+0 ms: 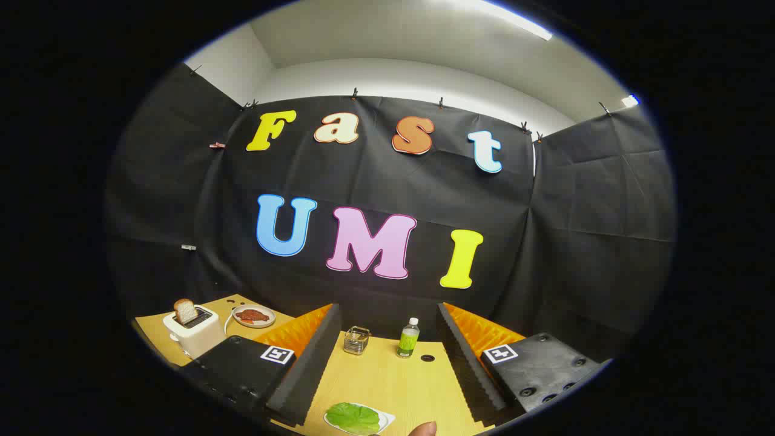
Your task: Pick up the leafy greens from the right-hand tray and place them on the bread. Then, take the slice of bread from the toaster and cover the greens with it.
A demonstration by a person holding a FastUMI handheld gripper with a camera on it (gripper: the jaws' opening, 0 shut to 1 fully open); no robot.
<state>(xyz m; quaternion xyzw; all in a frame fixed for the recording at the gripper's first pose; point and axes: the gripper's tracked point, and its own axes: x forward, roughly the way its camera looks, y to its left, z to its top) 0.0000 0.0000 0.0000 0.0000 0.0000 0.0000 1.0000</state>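
1. Nearest the camera lies a leaf of green lettuce [353, 418] on a small white tray [387, 418], low between the two fingers [315, 363] of the gripper [387, 369]; a fingertip [422, 429] of a person shows just beside the tray.
2. Spread wide, the jaws hold nothing; only the wooden table [393, 381] and the lettuce lie between them, which suits a first grasp on the greens.
3. Beyond the fingers, near the booth's black wall, stand a small glass jar with a metal clasp [356, 340] and a green drink bottle [408, 338], well apart from the lettuce and out of the working path.
4. Off to the left sits a white toaster [195, 330] with a slice of bread [185, 310] standing up out of its slot, ready to be lifted later.
5. Just beside the toaster rests a round plate [254, 316] carrying something reddish; whether bread lies under it cannot be told.
6. By this reading, the task has not begun: the lettuce is untouched and the toast is in the toaster.
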